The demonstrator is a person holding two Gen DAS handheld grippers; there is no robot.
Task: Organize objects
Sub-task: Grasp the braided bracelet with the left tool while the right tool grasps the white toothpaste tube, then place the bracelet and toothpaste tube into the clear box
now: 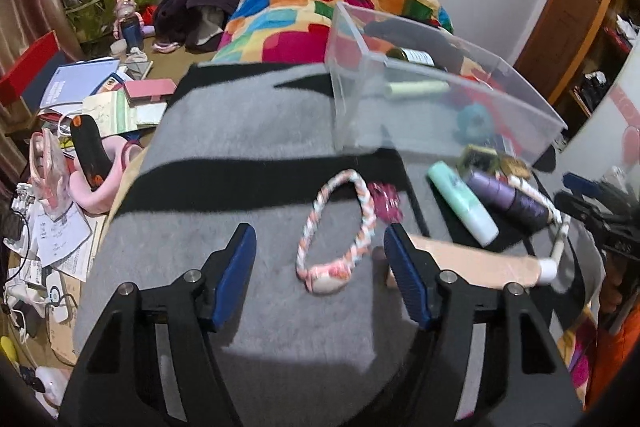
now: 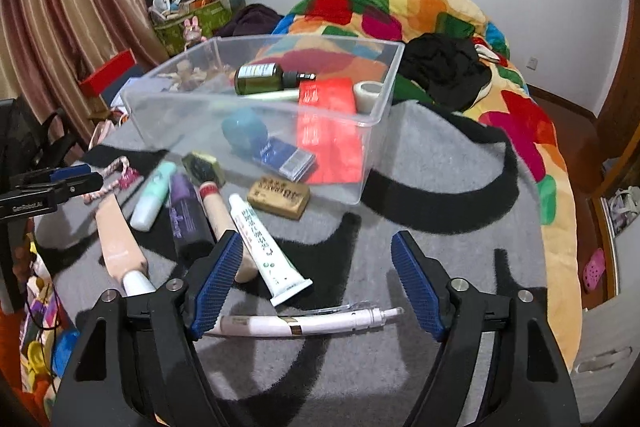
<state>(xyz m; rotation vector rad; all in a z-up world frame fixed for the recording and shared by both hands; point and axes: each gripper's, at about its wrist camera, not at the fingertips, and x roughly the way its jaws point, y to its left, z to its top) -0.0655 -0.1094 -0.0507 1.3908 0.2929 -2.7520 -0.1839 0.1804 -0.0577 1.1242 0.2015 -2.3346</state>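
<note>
A clear plastic bin point(image 2: 372, 115) stands on the grey and black blanket point(image 2: 420, 163) and holds a green bottle point(image 2: 264, 78), a red packet, a tape roll and a teal object. My left gripper point(image 1: 320, 243) is open just above a pink-white braided loop point(image 1: 340, 227). A mint tube point(image 1: 464, 203) and a purple bottle point(image 1: 508, 197) lie to its right. My right gripper point(image 2: 316, 259) is open above a white pen-like tube point(image 2: 304, 323), next to a white tube with green print point(image 2: 264, 247).
A tan box point(image 2: 280, 195) and a peach tube point(image 2: 116, 243) lie in front of the bin. A colourful quilt point(image 2: 400, 11) is heaped behind it. Papers and clutter point(image 1: 80, 99) cover the floor at the left. A wooden door point(image 1: 572, 19) stands at the right.
</note>
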